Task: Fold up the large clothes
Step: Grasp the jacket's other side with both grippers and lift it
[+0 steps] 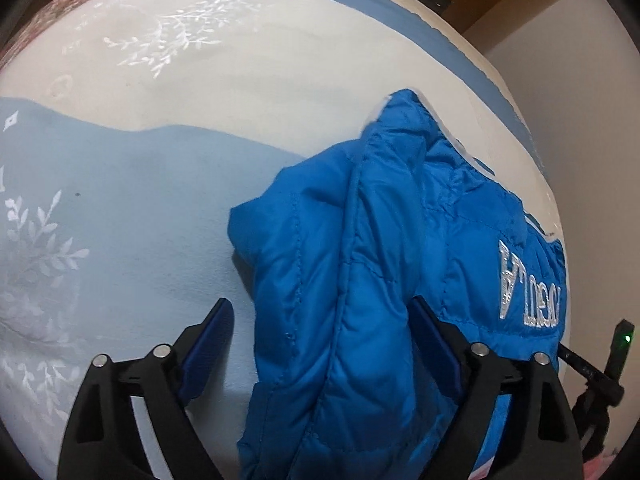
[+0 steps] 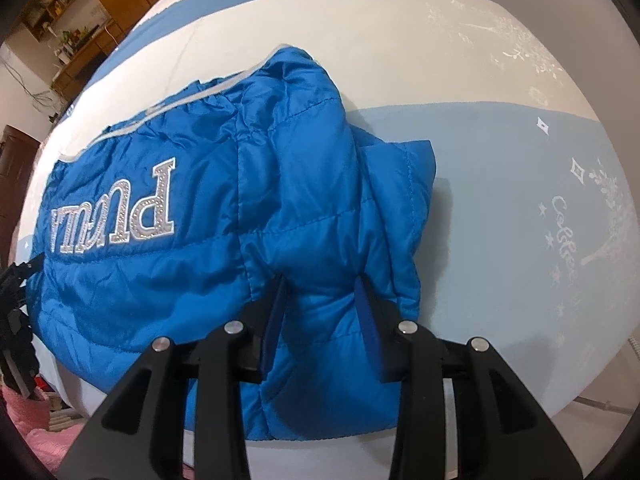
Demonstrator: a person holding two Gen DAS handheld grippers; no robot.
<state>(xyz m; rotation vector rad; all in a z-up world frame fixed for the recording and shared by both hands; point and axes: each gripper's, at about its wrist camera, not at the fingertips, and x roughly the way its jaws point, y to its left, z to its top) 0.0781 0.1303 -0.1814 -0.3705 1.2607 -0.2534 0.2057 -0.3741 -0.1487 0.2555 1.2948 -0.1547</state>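
A bright blue quilted jacket with silver lettering lies folded on the bed, near its edge. In the left wrist view my left gripper is open wide and straddles a thick fold of the jacket. Its right finger lies against the fabric and its left finger stands apart over the sheet. In the right wrist view the jacket spreads to the left, and my right gripper is shut on a bunched fold at its near right corner, with fabric bulging between both pads.
The bedsheet is pale blue and cream with white leaf prints. The bed's edge curves close past the jacket. Wooden shelves stand beyond. Pink cloth lies below the bed's near edge. A black device with a green light sits at the right.
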